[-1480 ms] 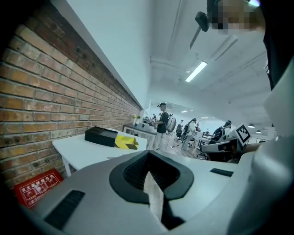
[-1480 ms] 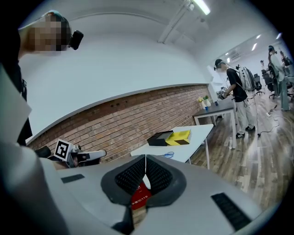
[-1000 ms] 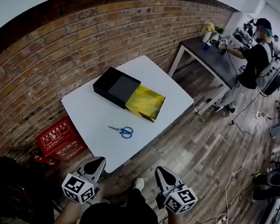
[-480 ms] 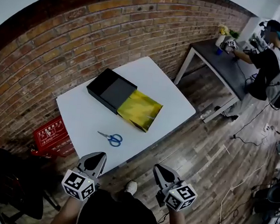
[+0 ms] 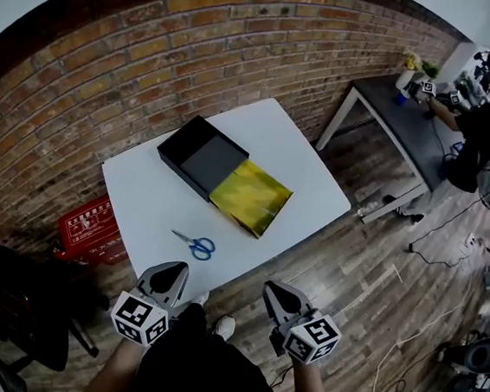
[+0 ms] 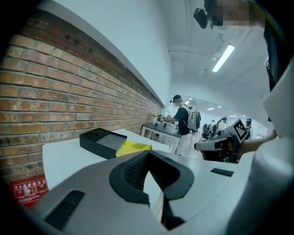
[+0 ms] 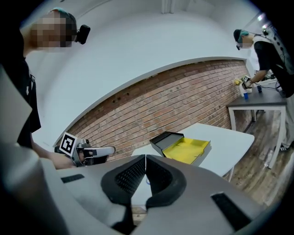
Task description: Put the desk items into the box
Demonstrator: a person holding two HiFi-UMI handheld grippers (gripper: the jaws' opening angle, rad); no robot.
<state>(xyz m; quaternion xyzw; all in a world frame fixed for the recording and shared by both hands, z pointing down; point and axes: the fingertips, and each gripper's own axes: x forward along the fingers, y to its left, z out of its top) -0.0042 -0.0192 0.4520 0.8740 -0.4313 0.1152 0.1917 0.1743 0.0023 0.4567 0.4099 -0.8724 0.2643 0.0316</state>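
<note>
- Left tongs (image 5: 171, 272) and right tongs (image 5: 271, 290): both pressed together, empty, held off the near edge of the white surface (image 5: 277, 142).
- 1 pair of blue-handled scissors (image 5: 195, 245) lies near that edge.
- The box (image 5: 199, 153) — black, with its yellow tray slid out — sits beyond the scissors, apart from them.

Before me: smooth white table (image 5: 259, 140), matt black box (image 5: 199, 151) with shiny yellow lining (image 5: 249, 196), rough brick wall (image 5: 111, 64), wood-plank floor (image 5: 375, 283).
</note>
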